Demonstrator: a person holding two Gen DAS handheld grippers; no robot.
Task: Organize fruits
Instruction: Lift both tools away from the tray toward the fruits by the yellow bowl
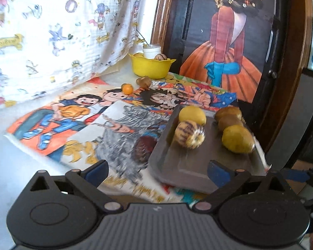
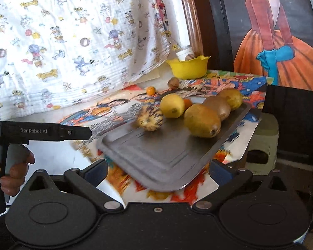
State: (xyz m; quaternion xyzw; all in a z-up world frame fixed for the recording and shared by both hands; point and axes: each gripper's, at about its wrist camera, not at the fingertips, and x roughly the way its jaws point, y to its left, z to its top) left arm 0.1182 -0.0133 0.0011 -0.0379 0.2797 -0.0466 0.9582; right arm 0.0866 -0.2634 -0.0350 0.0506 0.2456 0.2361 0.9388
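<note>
Right wrist view: both tongs released, nothing between them.
The tray [image 2: 156, 156] of fruit lies just ahead of the right tongs [image 2: 158, 169], long axis running away rightward; the left tongs [image 1: 157, 169] sit equally near.

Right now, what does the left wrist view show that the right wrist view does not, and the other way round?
Only the left wrist view: the open left gripper from behind, and the inside of the yellow bowl, with fruit in it.

Only the right wrist view: a hand holding the left gripper from the side, the open right gripper, a small orange fruit behind the lemon, and a stool.

Both: the grey tray, the striped fruit, and a loose orange.
</note>
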